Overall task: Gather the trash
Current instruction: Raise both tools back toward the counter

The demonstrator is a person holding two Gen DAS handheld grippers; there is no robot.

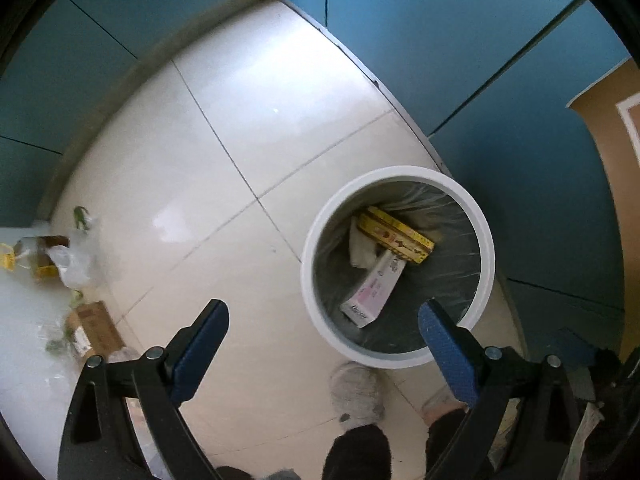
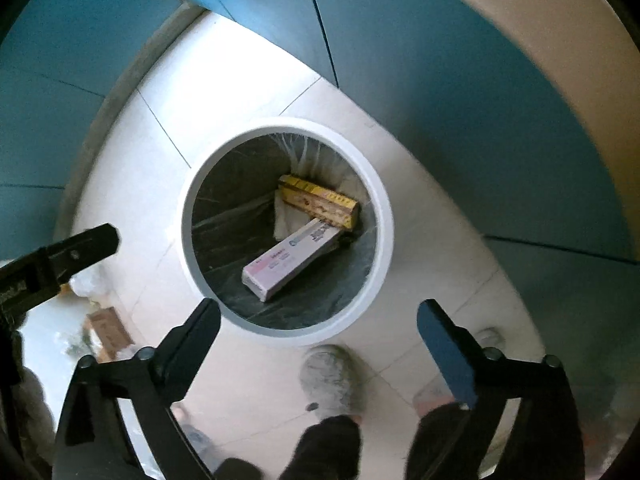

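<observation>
A white round trash bin (image 1: 486,248) with a clear liner stands on the tiled floor by a blue wall. Inside lie a yellow box (image 1: 396,236), a pink-and-white box (image 1: 374,292) and a crumpled white paper (image 1: 360,246). The bin also shows in the right wrist view (image 2: 382,216), with the yellow box (image 2: 320,200) and the pink-and-white box (image 2: 292,258). My left gripper (image 1: 324,320) is open and empty, above the bin's near left side. My right gripper (image 2: 318,320) is open and empty, above the bin's near rim. The left gripper's finger (image 2: 80,248) shows at the left.
Loose trash lies on the floor at the left: a clear plastic bag (image 1: 74,258) with yellow bits, a small cardboard box (image 1: 96,326) and green scraps (image 1: 80,216). The person's grey slippers (image 1: 356,392) stand just before the bin. A brown board (image 1: 612,128) leans at the right.
</observation>
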